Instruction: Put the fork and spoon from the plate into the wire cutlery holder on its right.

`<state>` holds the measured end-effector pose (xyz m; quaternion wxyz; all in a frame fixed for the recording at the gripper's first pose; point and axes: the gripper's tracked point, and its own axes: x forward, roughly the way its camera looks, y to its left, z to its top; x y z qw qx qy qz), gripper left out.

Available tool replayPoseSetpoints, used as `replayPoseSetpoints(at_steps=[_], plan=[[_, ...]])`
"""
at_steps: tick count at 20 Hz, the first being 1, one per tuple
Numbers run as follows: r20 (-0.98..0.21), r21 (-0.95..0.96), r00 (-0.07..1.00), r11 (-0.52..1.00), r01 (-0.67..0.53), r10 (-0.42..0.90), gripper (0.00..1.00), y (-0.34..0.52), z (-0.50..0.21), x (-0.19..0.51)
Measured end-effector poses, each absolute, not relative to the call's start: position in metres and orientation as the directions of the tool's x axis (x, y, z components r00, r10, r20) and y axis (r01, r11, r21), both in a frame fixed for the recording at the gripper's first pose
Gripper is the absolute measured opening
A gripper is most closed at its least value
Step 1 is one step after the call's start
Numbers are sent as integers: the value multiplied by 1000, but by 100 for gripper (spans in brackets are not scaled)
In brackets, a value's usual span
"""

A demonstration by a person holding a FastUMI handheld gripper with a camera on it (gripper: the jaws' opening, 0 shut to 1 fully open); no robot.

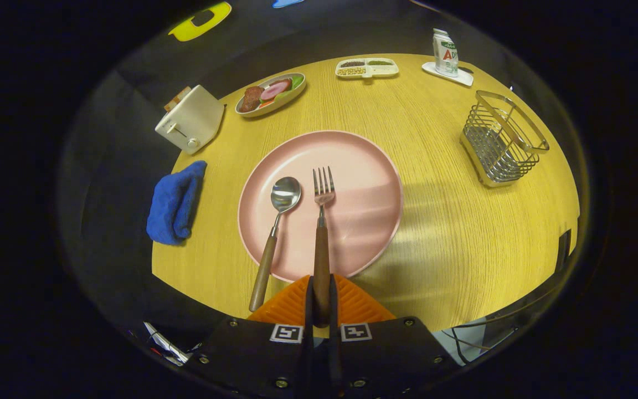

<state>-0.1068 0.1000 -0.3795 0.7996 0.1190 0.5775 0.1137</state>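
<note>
While the tool pinches the fork by its wooden handle | fork runs straight ahead, tines far, on the pink plate | spoon just left | wire cutlery holder far right on the table.

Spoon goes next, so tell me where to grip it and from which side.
Grip the spoon by its wooden handle, coming from the near end that overhangs the pink plate: straight and free of the rim. The gripper is now shut on the fork.
</note>
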Motion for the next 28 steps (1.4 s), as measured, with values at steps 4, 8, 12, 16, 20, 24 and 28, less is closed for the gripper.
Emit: replayPoseSetpoints(at_steps=[4, 8, 12, 16, 20, 24, 28], plan=[[-872, 350, 352, 936, -42, 341, 11, 99, -368, -99], [-854, 368, 389, 930, -18, 346, 4, 93, -364, -91], [-832, 366, 446, 931, -8, 331, 3, 83, -349, -82], [-793, 365, 524, 931, 3, 309, 4, 66, -322, -66], [-756, 354, 607, 933, 65, 244, 4, 28, -293, -53], [-740, 329, 656, 930, 161, 149, 4, -22, -278, -53], [-745, 310, 664, 915, 258, 65, 3, -65, -277, -64]])
